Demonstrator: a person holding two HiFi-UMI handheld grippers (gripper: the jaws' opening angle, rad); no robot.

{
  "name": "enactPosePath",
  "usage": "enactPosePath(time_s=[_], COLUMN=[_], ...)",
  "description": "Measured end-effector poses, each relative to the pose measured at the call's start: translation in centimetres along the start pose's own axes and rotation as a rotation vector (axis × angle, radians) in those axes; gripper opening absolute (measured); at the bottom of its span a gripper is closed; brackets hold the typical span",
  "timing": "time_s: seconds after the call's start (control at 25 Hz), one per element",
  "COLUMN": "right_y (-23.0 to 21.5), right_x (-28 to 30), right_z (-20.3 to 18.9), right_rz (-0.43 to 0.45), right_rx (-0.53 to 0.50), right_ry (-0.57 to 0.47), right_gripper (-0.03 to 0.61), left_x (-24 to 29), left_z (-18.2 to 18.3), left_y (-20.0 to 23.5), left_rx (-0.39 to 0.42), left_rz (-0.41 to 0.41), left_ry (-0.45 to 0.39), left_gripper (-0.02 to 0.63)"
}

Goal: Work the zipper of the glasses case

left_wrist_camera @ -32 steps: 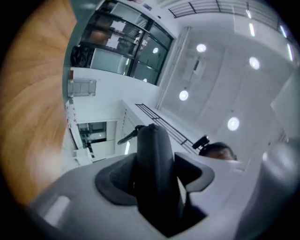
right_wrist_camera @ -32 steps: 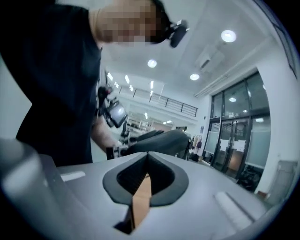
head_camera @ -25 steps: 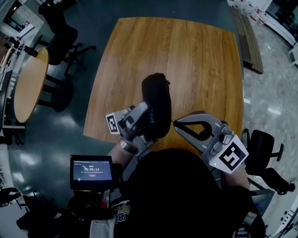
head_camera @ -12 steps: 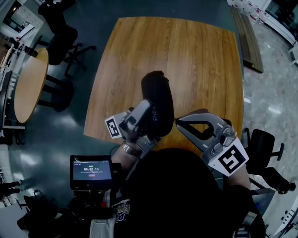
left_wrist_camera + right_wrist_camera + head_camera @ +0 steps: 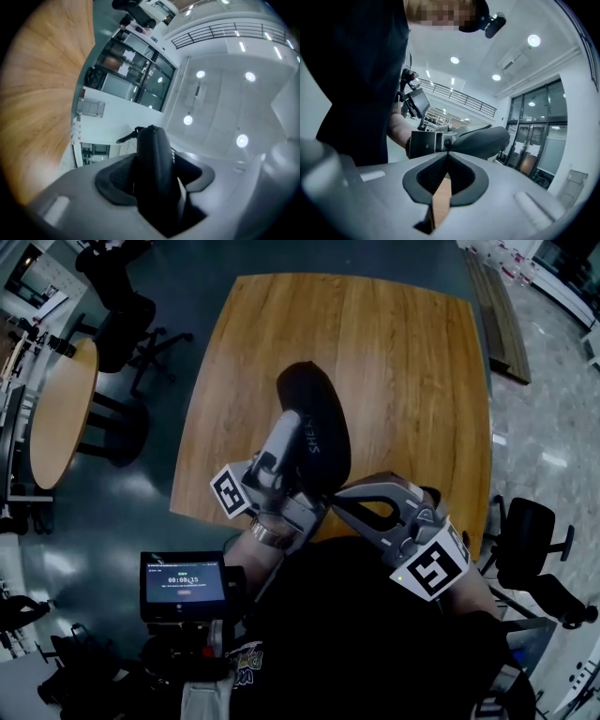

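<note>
A black, oblong glasses case [image 5: 319,423] is held up over the wooden table [image 5: 403,352], tilted away from me. My left gripper [image 5: 291,427] is shut on its near half. In the left gripper view the case [image 5: 152,159] stands between the pads [image 5: 117,180], and a small dark tab [image 5: 125,137] sticks out at its far end. My right gripper [image 5: 336,498] is shut, its tips at the case's near end, beside the left gripper. In the right gripper view its closed tips [image 5: 446,151] meet just under the case [image 5: 480,140]. Whether anything thin is pinched there is not visible.
A small screen [image 5: 183,585] hangs at my chest. A round table [image 5: 61,409] and a black chair [image 5: 122,306] stand at the left. Another chair [image 5: 530,531] is at the right. The person's body fills the near edge.
The left gripper has tipped the case further up and away. The right gripper has moved left and down, from beside the case to its near end.
</note>
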State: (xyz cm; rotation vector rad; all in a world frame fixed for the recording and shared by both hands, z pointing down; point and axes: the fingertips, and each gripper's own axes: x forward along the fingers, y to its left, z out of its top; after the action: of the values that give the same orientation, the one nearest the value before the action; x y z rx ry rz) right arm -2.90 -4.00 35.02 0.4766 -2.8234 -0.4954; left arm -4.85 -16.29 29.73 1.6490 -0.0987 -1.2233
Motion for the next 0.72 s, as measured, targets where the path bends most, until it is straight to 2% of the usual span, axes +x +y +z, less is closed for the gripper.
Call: enactPosePath(time_s=[0.08, 0.16, 0.24, 0.36, 0.52, 0.56, 0.68, 0.72], right_y=[-0.3, -0.2, -0.1, 0.0, -1.5, -2.3, -5.1, -5.5], right_x=[0.4, 0.6, 0.5, 0.2, -0.8, -1.4, -3.2, -3.4], right_z=[-1.0, -2.0, -2.7, -3.4, -4.1, -4.4, -5.3, -5.4], right_rz=[-0.027, -0.029, -0.019, -0.014, -0.070, -0.106, -0.250, -0.265], right_rx=[0.022, 0.035, 0.067, 0.119, 0.112, 0.142, 0.360, 0.392], right_ry=[0.027, 0.056, 0.059, 0.049, 0.067, 0.061, 0.006, -0.011], right_gripper=[0.005, 0.005, 0.005, 0.003, 0.004, 0.005, 0.005, 0.005], left_x=[-0.4, -1.0, -1.3, -1.7, -2.9, -3.2, -4.3, -4.6], left_z=[0.6, 0.6, 0.4, 0.1, 1.2, 1.3, 0.6, 0.5], left_y=[0.9, 1.7, 2.4, 3.1, 3.0, 2.9, 2.8, 2.9], left_rx=[0.080, 0.169, 0.225, 0.278, 0.305, 0.303, 0.313, 0.306], left_rz=[0.059, 0.129, 0.174, 0.208, 0.205, 0.194, 0.182, 0.188], left_ry=[-0.033, -0.048, -0.046, -0.028, -0.025, -0.013, 0.036, 0.030], left_gripper=[0.253, 0.253, 0.254, 0.255, 0.264, 0.264, 0.262, 0.261])
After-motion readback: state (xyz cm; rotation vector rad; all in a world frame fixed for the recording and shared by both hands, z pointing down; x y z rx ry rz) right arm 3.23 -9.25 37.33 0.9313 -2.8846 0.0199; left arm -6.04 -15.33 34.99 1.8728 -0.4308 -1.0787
